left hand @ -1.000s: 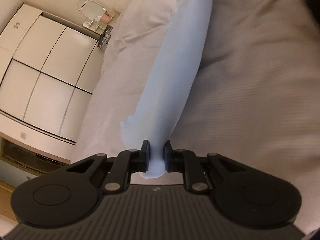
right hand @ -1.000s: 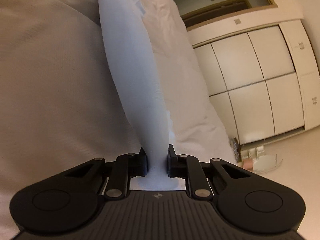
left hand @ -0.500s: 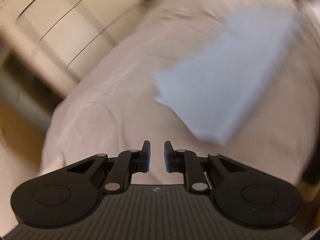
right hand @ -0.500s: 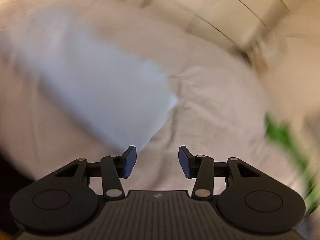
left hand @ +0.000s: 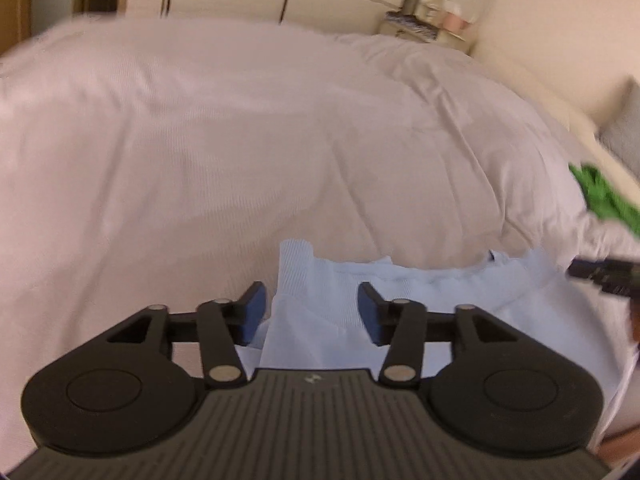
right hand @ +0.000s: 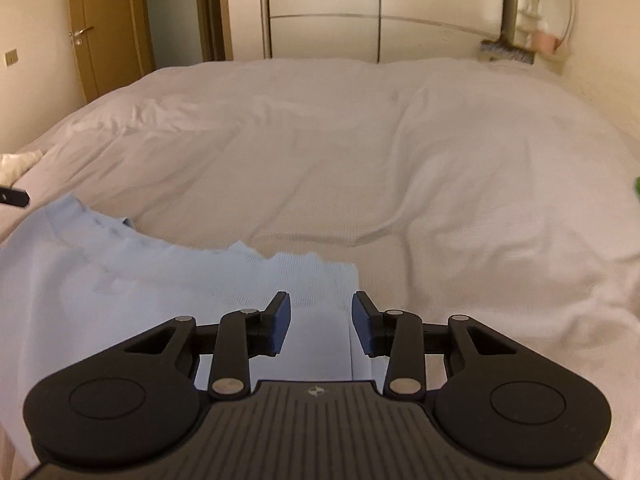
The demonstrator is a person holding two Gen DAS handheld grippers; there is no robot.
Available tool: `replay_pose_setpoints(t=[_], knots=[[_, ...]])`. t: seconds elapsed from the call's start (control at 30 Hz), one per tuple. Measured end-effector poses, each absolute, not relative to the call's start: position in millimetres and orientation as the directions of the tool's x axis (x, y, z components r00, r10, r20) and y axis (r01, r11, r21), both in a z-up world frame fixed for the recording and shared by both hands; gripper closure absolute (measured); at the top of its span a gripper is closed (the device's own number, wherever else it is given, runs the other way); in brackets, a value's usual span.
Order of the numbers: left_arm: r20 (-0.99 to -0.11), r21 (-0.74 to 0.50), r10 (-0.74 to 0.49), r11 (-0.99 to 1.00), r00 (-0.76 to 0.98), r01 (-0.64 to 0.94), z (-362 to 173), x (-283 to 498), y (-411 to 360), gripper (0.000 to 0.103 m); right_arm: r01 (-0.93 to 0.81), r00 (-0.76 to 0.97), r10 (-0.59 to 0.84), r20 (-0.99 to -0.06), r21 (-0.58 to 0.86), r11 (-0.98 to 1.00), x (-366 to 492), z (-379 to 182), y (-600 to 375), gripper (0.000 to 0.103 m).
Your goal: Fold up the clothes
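1. Spreading wide, the left gripper [left hand: 308,309] has its blue-padded fingers [left hand: 252,312] parted with nothing between them, poised over one ribbed corner of the light blue garment [left hand: 420,320].
2. The right gripper [right hand: 321,322] likewise has its fingers [right hand: 280,322] apart and empty, above the garment's opposite ribbed corner [right hand: 320,276].
3. The garment lies flat on the near part of the white bed [right hand: 360,160] (its neckline faces the far side).
4. A green cloth [left hand: 604,196] sits at the bed's right edge in the left wrist view, well apart from the garment.
5. Beyond the bed stand a cream wardrobe [right hand: 324,8] and a wooden door [right hand: 86,36].
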State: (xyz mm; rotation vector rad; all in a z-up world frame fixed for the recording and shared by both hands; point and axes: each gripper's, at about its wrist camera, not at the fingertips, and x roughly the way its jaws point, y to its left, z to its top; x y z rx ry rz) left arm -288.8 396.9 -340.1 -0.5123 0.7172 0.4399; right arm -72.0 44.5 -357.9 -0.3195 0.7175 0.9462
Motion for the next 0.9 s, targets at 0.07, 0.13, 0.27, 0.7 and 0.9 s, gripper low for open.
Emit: replay_pose_setpoints(t=[0.07,0.13,0.27,0.7,0.9], knots=[[-0.724,-0.316,0.181,0.77,0.665,-0.554,-351,-286,406,0.054,-0.826,0.341,0.625,-0.702,0.093,0.555,-55,-369,59,0.064],[-0.736,-0.312,0.174,0.77,0.654,-0.557,-361,-283,409,0.059,-0.826,0.321,0.619,-0.717,0.108,0.553,-49,-377,66,0.064],[-0.748,-0.266,0.178,0.802,0.639,-0.535,-374,-273,408,0.087,-0.824,0.283,0.606,-0.743,0.135,0.55,-36,-392,80,0.098],[-0.7,0.062,0.433,0.829,0.568,-0.556,-382,-258,378,0.085,-0.769,0.459,0.534,-0.71,-0.017,0.639,-37,-409,89,0.086],[-0.622,0.061,0.461,0.834,0.632,-0.548,-343,-271,348,0.087,-0.744,0.531,0.586,-0.611,-0.005,0.669,-67,-367,61,0.058]])
